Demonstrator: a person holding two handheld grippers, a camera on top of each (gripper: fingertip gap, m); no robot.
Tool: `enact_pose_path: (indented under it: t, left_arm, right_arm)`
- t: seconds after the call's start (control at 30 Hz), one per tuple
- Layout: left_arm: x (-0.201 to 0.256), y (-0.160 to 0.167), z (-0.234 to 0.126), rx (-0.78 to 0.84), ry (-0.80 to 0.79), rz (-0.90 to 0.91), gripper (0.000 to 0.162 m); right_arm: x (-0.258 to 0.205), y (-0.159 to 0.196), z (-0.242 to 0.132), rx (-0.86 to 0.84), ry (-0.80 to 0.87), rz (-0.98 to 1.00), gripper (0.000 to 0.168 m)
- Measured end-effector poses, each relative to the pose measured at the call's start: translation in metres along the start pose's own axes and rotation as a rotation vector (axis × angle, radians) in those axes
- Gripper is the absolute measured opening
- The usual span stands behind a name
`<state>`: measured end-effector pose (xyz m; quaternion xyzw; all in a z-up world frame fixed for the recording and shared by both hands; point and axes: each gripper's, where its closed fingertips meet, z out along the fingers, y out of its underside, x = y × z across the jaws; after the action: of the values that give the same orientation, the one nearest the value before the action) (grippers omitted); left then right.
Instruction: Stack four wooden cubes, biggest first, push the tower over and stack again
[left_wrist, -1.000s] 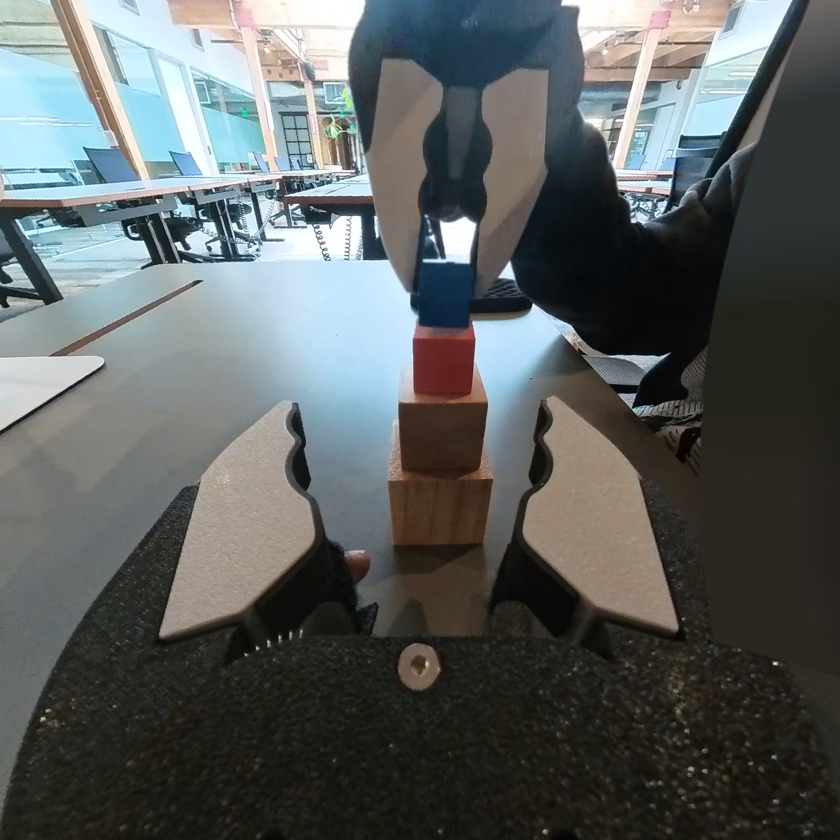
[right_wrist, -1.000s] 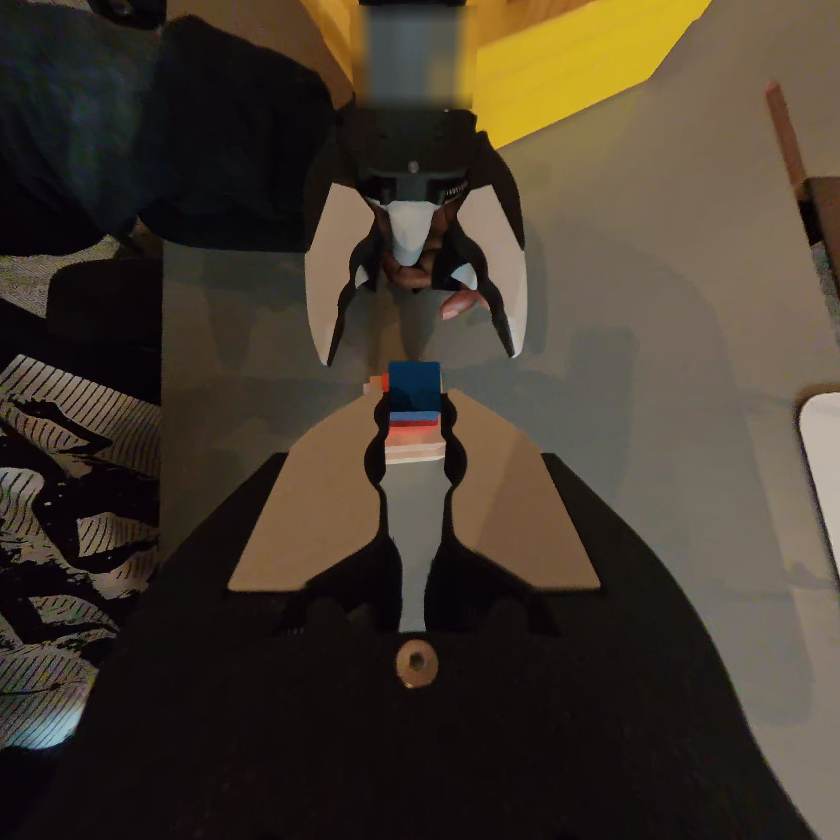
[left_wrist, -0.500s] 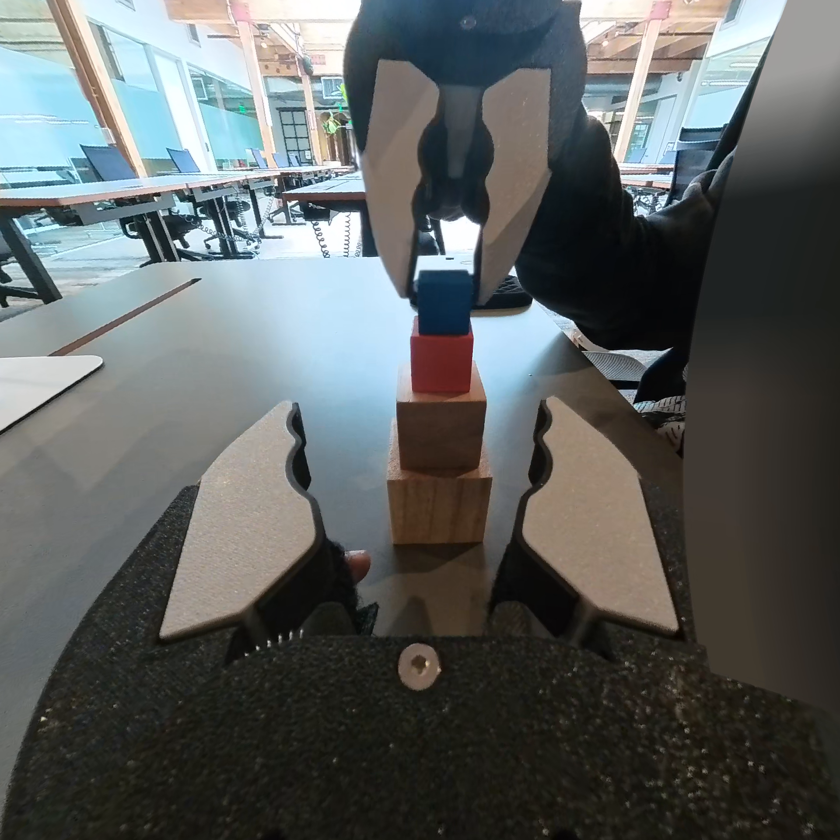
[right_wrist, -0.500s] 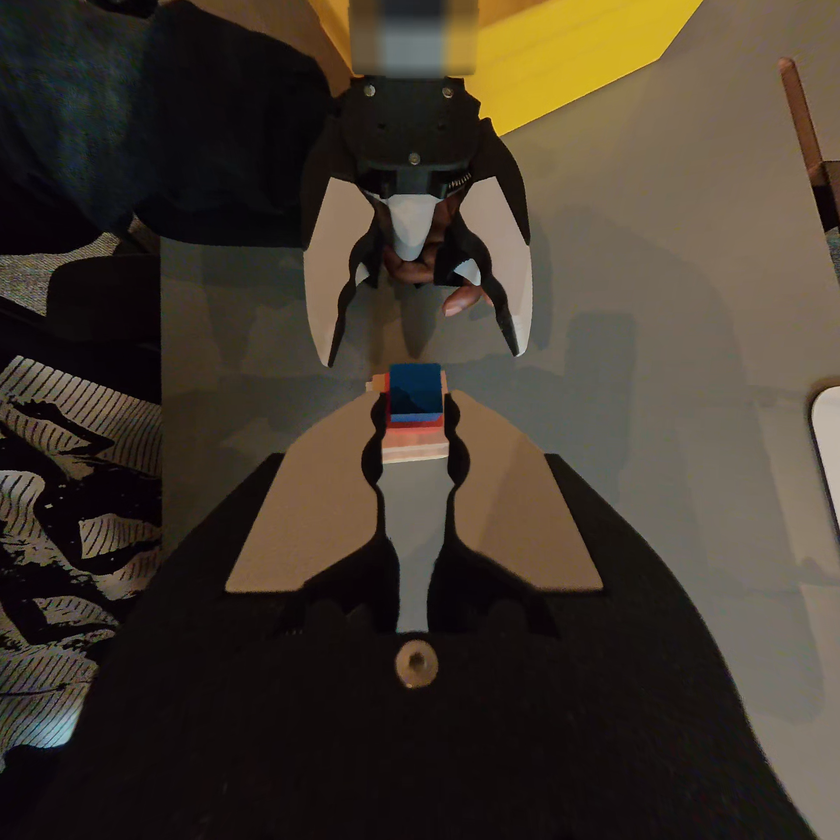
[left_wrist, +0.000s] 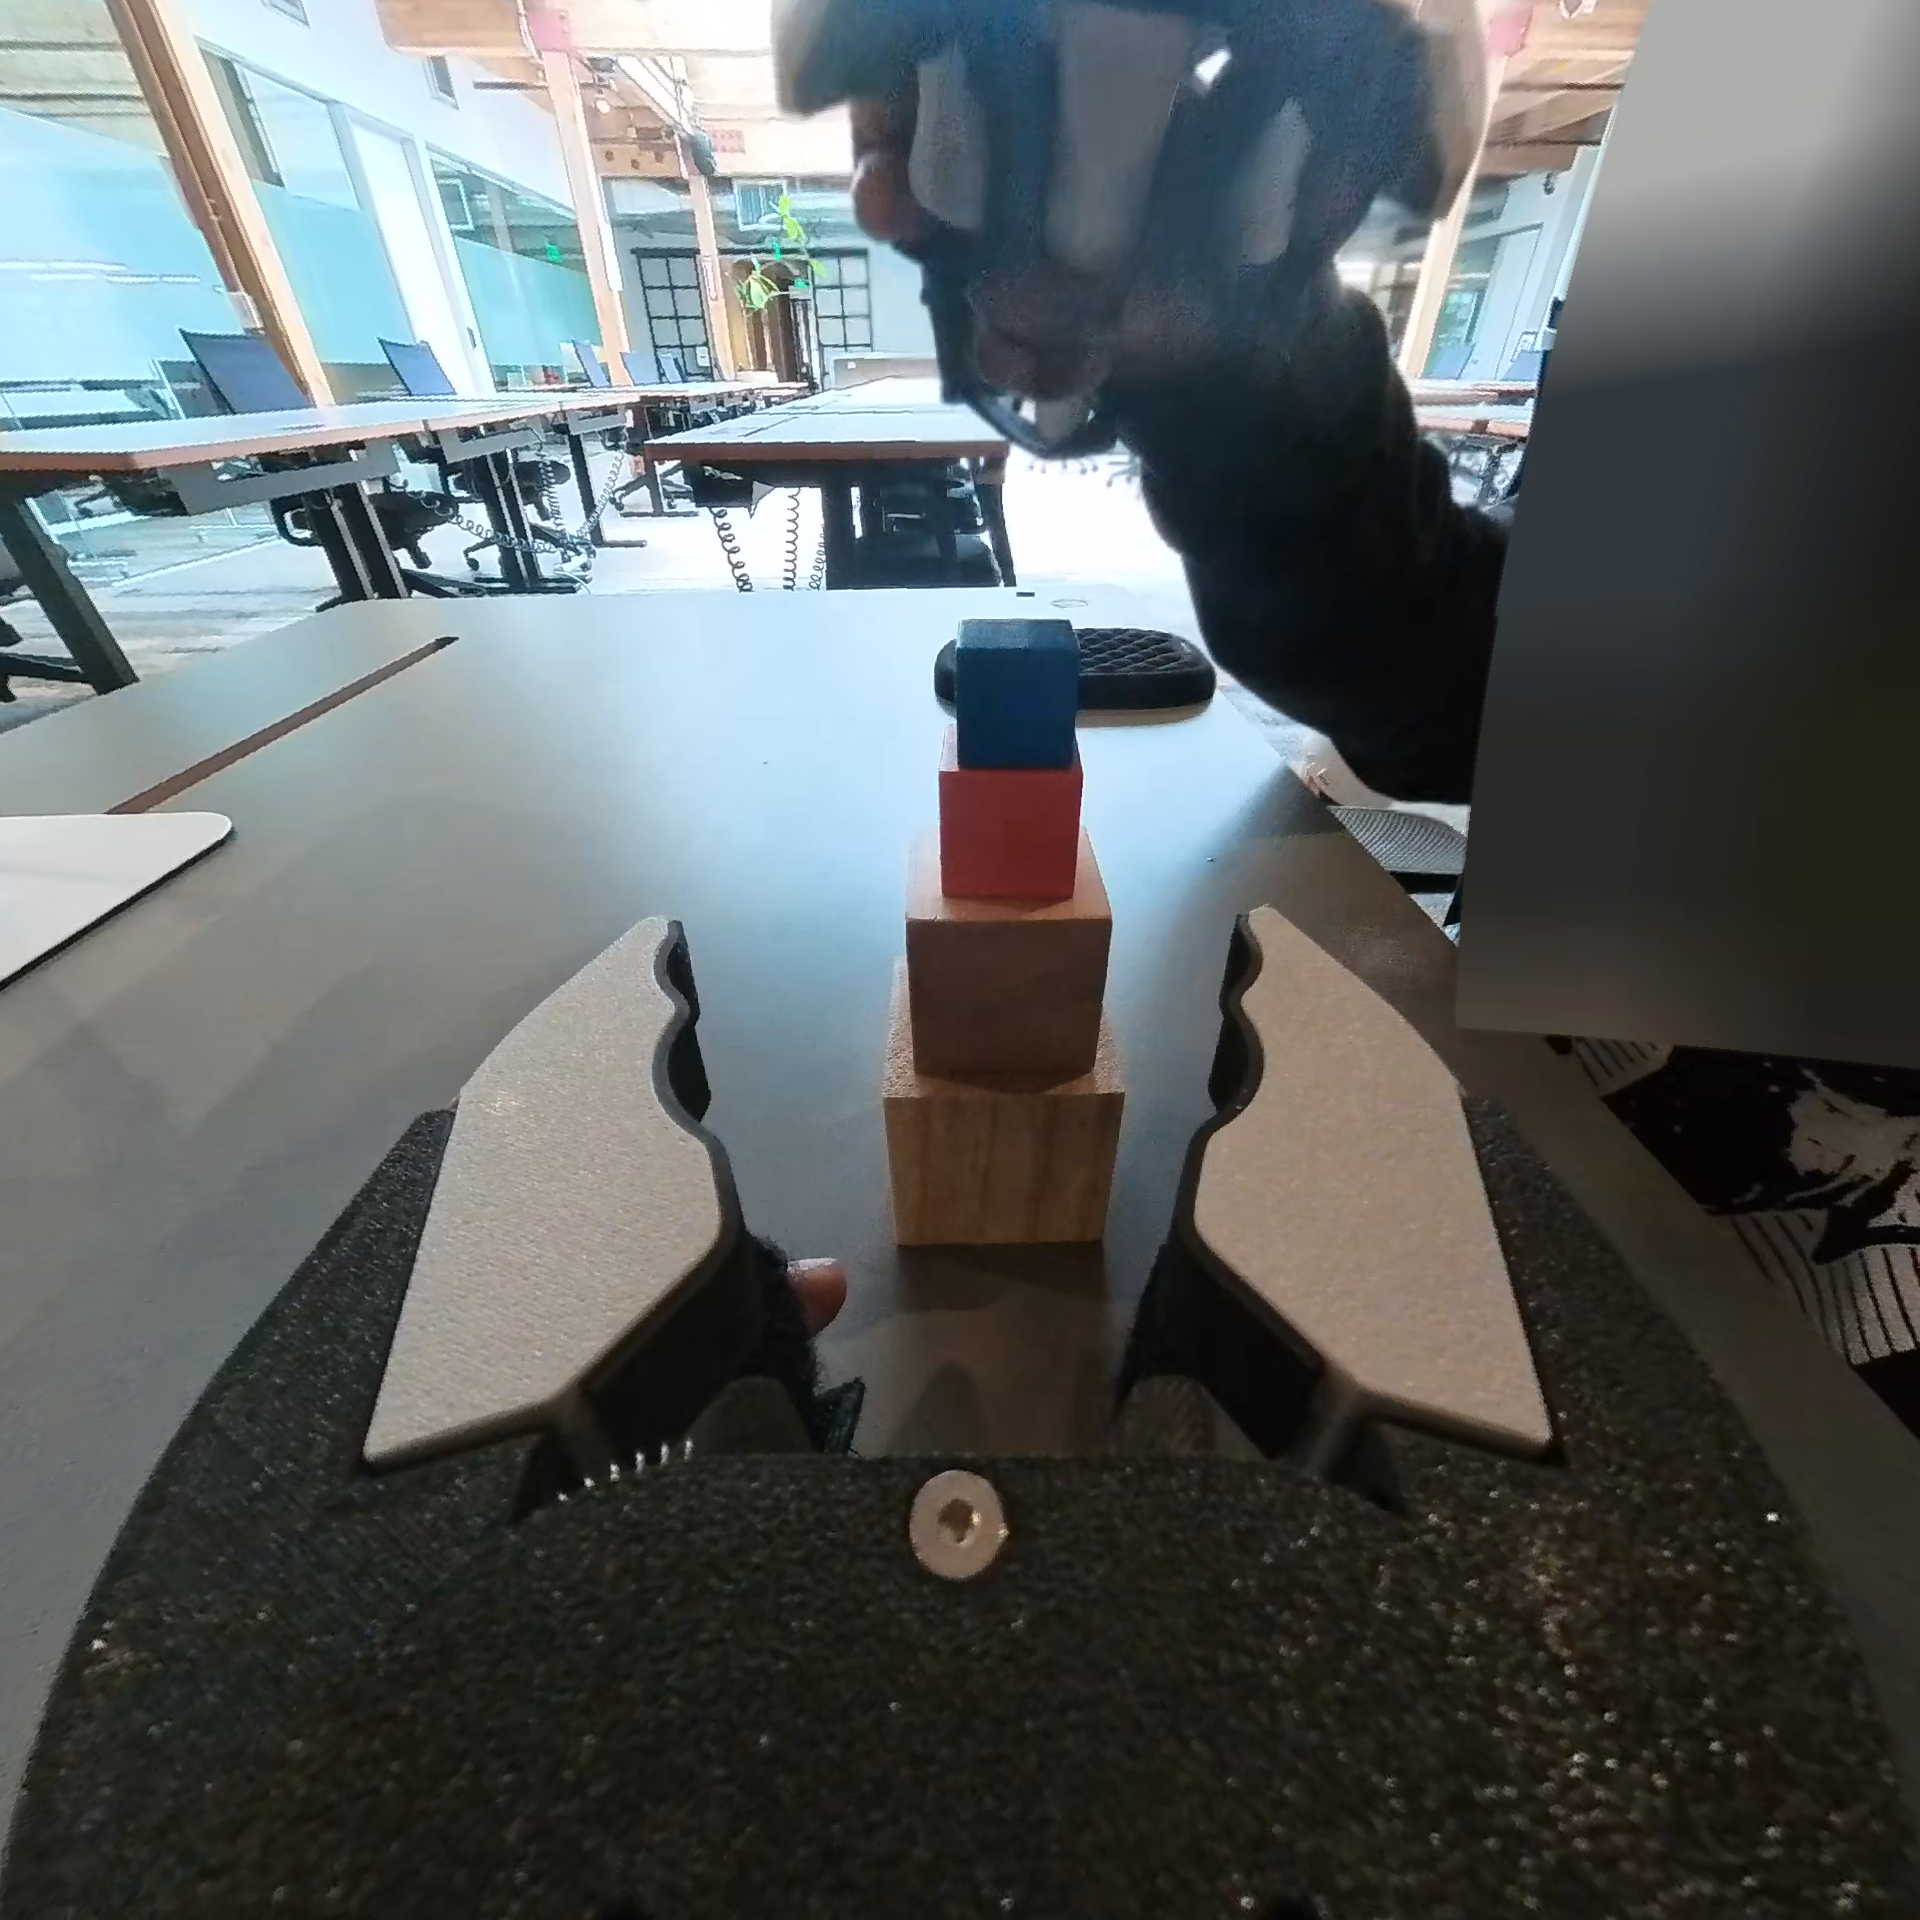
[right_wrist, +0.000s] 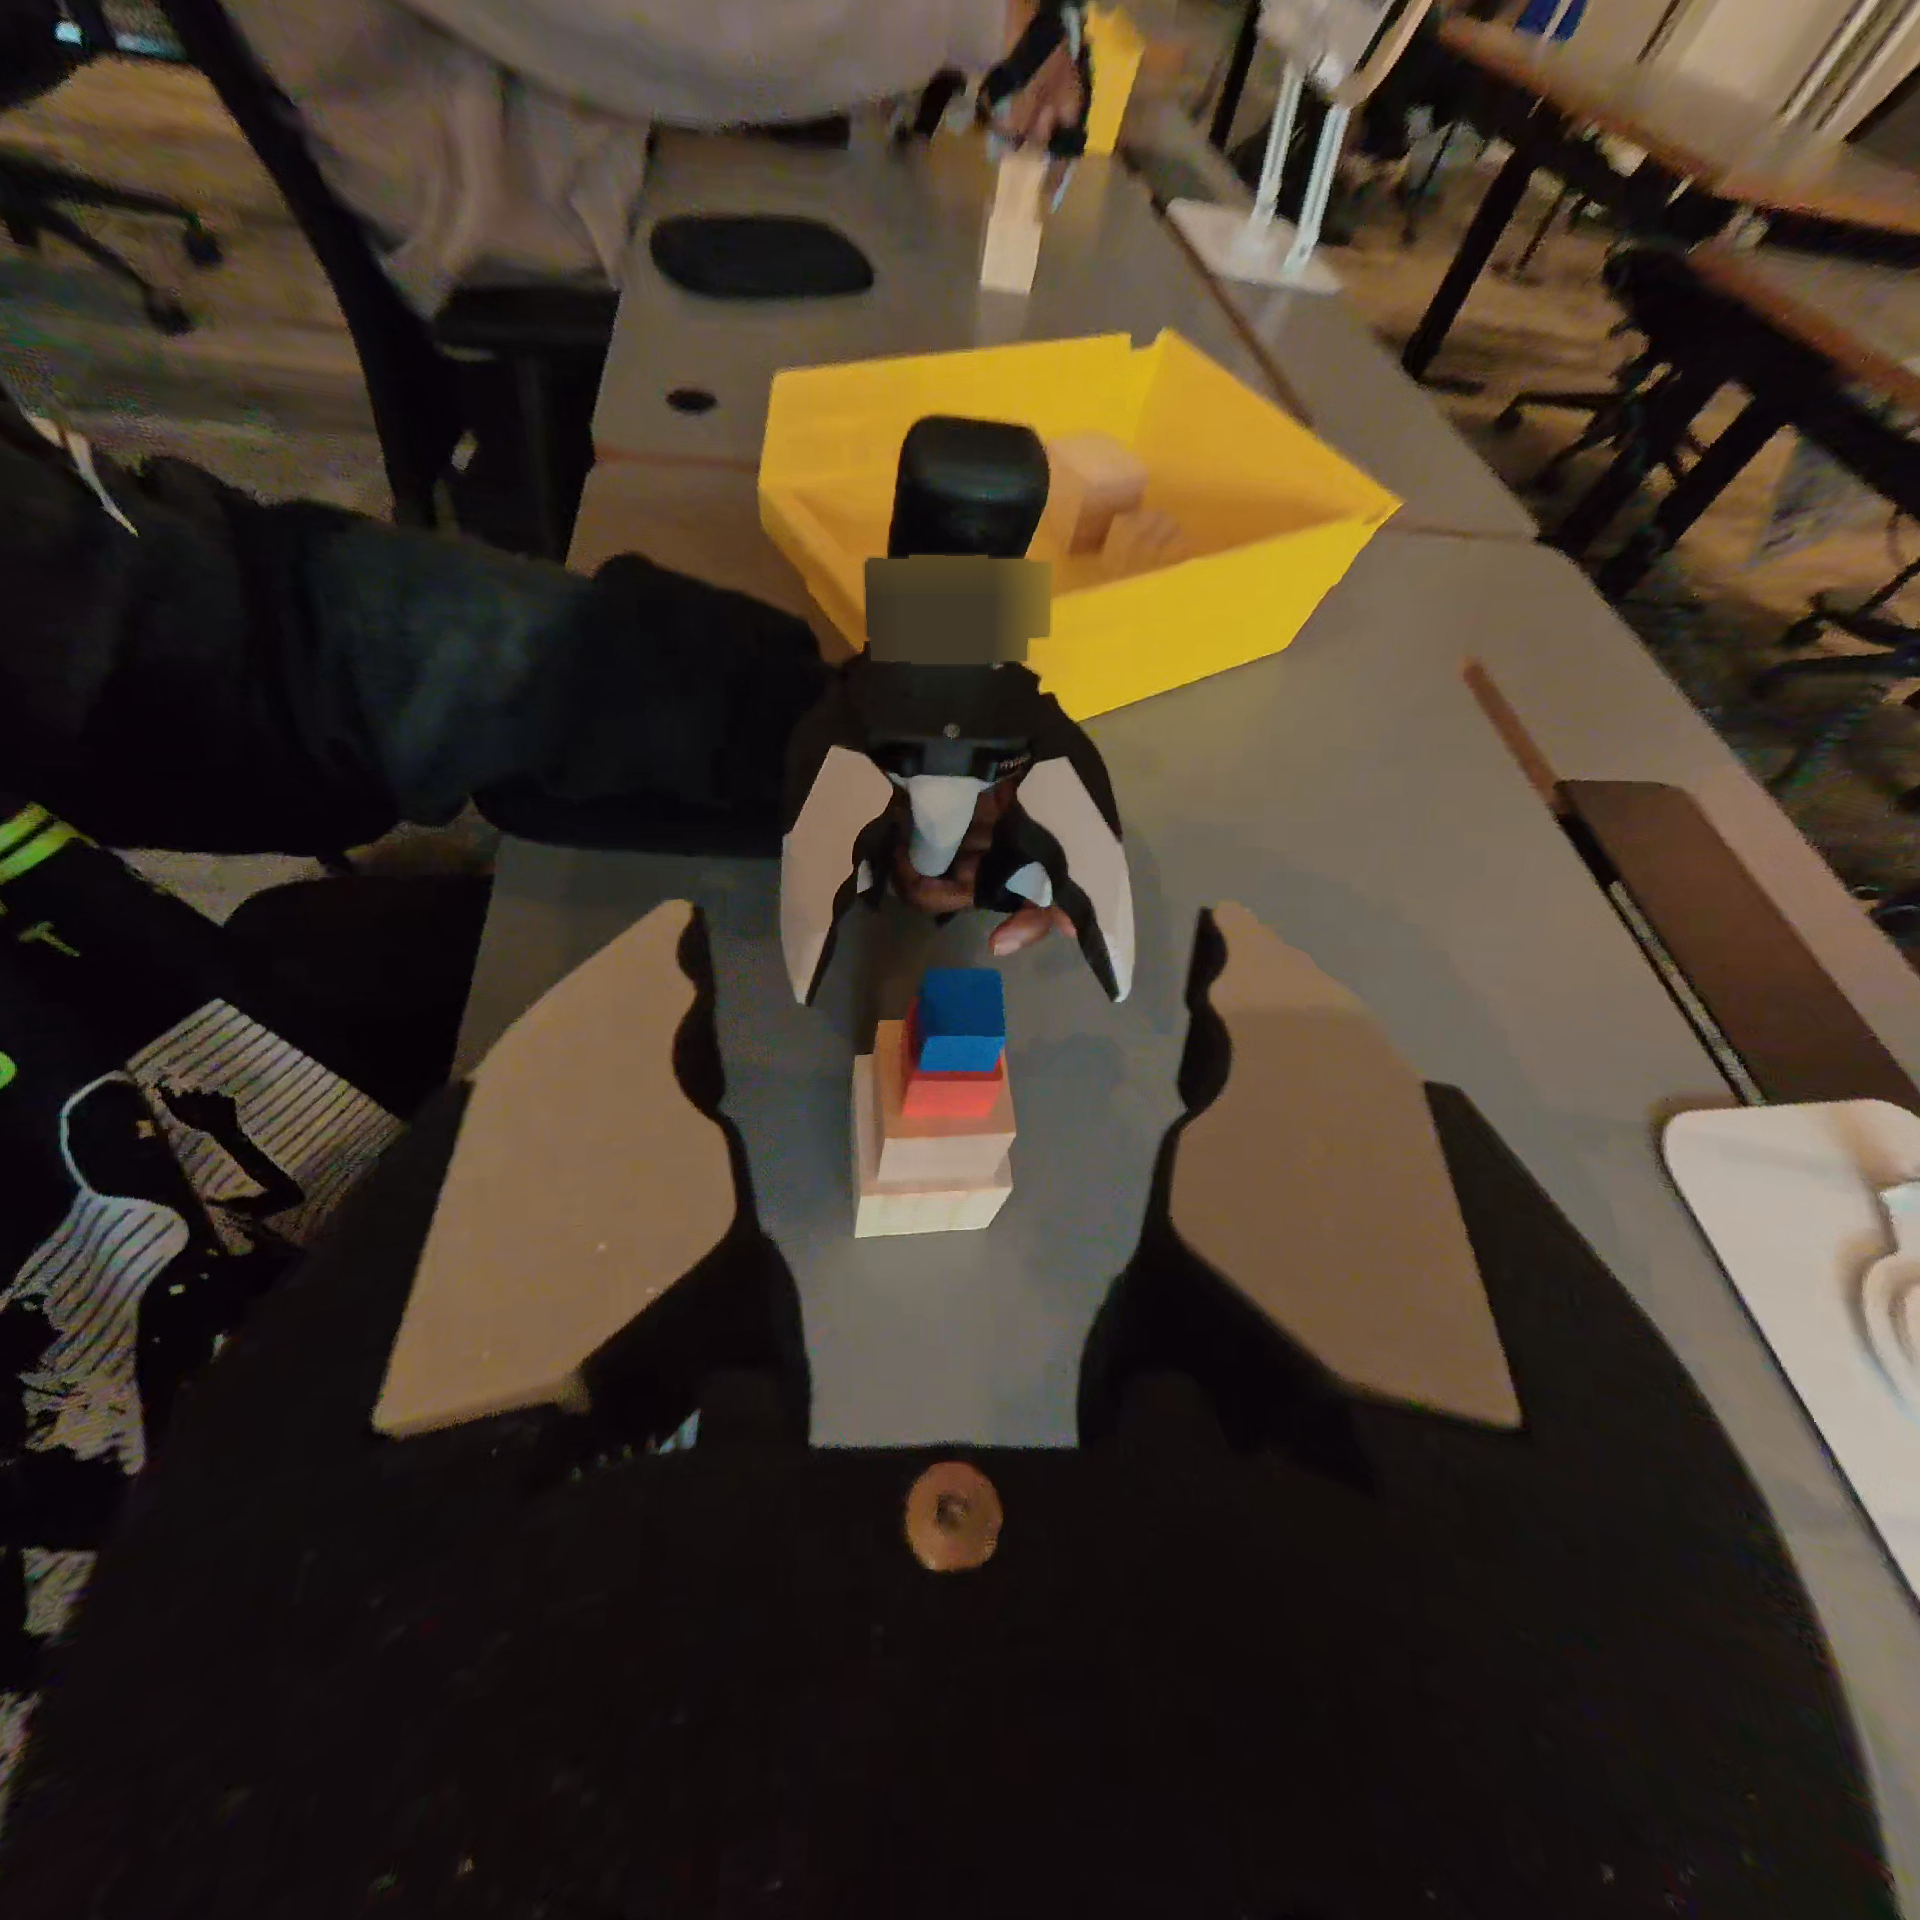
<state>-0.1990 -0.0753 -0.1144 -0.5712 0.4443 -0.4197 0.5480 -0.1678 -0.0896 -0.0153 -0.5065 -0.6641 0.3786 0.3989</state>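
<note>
In your left wrist view the right gripper (left_wrist: 1101, 208) is motion-blurred and cut by the top edge, so you cannot read how its jaws stand there. A grey slab (left_wrist: 1704, 520) at the right edge blocks whatever lies behind it. In your right wrist view the stack hides most of the base cube (right_wrist: 930, 1210). A mosaic patch covers part of the left gripper (right_wrist: 956, 977) body, which hides the near wall of the yellow bin (right_wrist: 1195, 613). The far block (right_wrist: 1013, 234) is blurred.
</note>
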Motion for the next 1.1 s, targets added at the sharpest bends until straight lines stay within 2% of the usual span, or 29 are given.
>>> enact_pose_path:
  t: [0.13, 0.23, 0.33, 0.47, 0.63, 0.77, 1.03, 1.1]
  left_arm:
    - [0.001, 0.001, 0.0, -0.005, 0.001, 0.005, 0.096]
    - [0.001, 0.0, 0.0, -0.004, 0.001, 0.005, 0.096]
    - [0.0, 0.0, 0.0, 0.0, 0.002, -0.002, 0.096]
    - [0.001, 0.001, 0.001, -0.009, 0.004, 0.003, 0.097]
    - [0.0, 0.0, 0.0, -0.001, 0.001, -0.007, 0.097]
    - [-0.001, 0.0, 0.0, -0.004, 0.0, -0.005, 0.097]
    - [-0.001, 0.0, 0.0, -0.004, -0.002, -0.005, 0.096]
    - [0.0, 0.001, 0.001, -0.006, 0.001, -0.004, 0.096]
  right_arm:
    - [0.003, -0.002, -0.031, 0.06, 0.085, -0.015, 0.124]
    - [0.009, 0.011, -0.057, 0.07, 0.188, -0.066, 0.147]
    - [0.015, 0.032, -0.088, 0.091, 0.258, -0.068, 0.147]
    - [0.018, 0.06, -0.128, 0.198, 0.251, 0.016, 0.147]
    - [0.031, 0.1, -0.168, 0.234, 0.267, 0.036, 0.147]
    - [0.041, 0.13, -0.178, 0.242, 0.288, 0.047, 0.147]
    - [0.061, 0.167, -0.189, 0.475, 0.37, 0.174, 0.139]
    - [0.059, 0.171, -0.185, 0.44, 0.357, 0.178, 0.14]
